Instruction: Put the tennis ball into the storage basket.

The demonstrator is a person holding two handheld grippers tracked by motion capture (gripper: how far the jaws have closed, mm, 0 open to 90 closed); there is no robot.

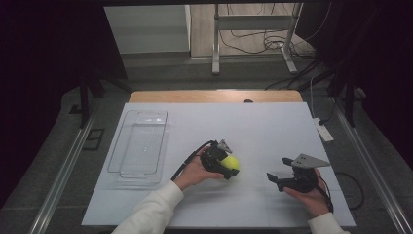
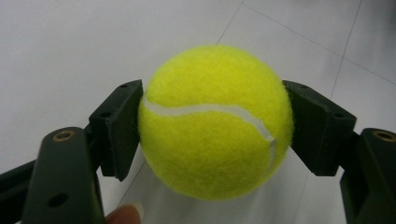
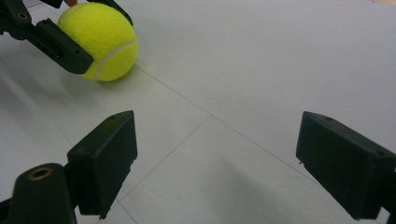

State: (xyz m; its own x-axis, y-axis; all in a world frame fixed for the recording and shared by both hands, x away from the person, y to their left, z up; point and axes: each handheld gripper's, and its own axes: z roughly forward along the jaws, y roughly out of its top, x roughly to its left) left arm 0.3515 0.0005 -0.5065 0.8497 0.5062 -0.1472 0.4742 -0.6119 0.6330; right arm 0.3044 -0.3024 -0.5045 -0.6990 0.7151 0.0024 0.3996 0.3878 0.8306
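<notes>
The left gripper (image 1: 228,165) is clamping a yellow tennis ball (image 1: 231,163) near the middle of the white surface (image 1: 272,131), its jaws pressing on the ball's two sides. In the left gripper view the ball (image 2: 215,121) is sitting squarely between the two black pads, touching both, with its white seam running across the front and a fingertip (image 2: 125,214) peeking in at the bottom edge. The right gripper (image 1: 278,178) is resting to the right of the ball and a little nearer, well apart from it, with its jaws standing wide apart and gripping nothing. In the right gripper view the ball (image 3: 100,39) is lying at the far left, on the surface. A clear plastic tray (image 1: 127,141) is lying on the left side of the surface, apart from both grippers.
</notes>
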